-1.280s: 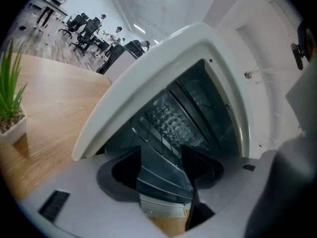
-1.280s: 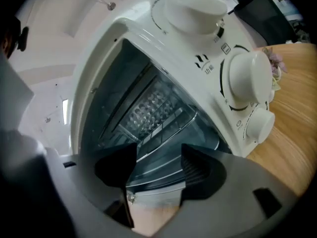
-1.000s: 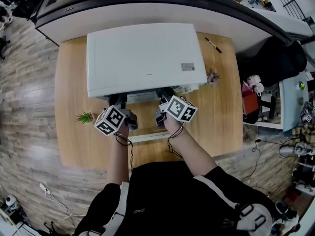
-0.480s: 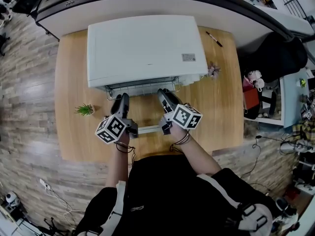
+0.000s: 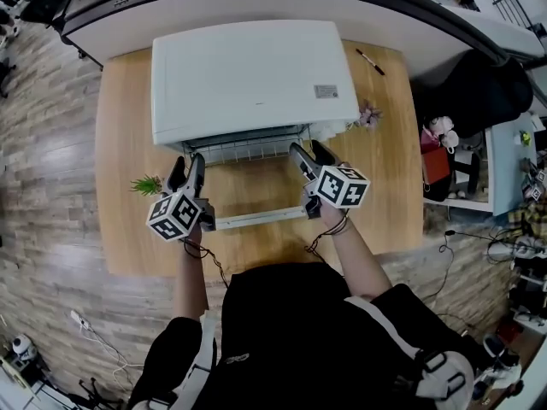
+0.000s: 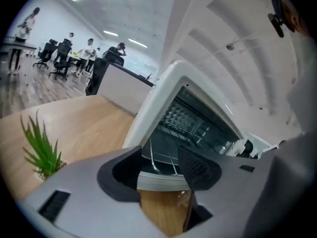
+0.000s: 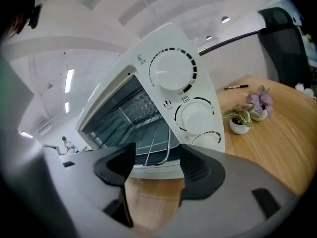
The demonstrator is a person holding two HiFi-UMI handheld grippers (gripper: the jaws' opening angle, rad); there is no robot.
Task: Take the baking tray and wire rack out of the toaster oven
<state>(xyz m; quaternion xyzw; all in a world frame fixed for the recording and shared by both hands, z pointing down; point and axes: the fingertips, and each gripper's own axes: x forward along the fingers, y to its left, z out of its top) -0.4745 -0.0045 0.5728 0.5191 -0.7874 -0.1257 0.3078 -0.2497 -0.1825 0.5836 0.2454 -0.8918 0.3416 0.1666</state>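
Note:
The white toaster oven (image 5: pixel 252 79) stands on the wooden table with its glass door folded down flat toward me, handle (image 5: pixel 256 219) nearest. The wire rack (image 5: pixel 248 149) sticks partway out of the mouth and shows in both gripper views (image 6: pixel 188 120) (image 7: pixel 148 140). I cannot make out the baking tray for certain. My left gripper (image 5: pixel 186 169) (image 6: pixel 158 175) is off the rack's left front corner. My right gripper (image 5: pixel 311 155) (image 7: pixel 156 170) is off the right corner, below the knobs (image 7: pixel 171 73). Both have just been opening and stand open with nothing between the jaws.
A small green plant (image 5: pixel 147 184) (image 6: pixel 42 150) stands just left of my left gripper. A flowering pot (image 5: pixel 367 128) (image 7: pixel 245 115) and a pen (image 5: pixel 372 61) (image 7: pixel 237 87) lie right of the oven. The lowered door covers the table in front of the oven.
The rack has slid partway out of the oven. Both grippers have let go of its front edge, opened, and moved apart to either side.

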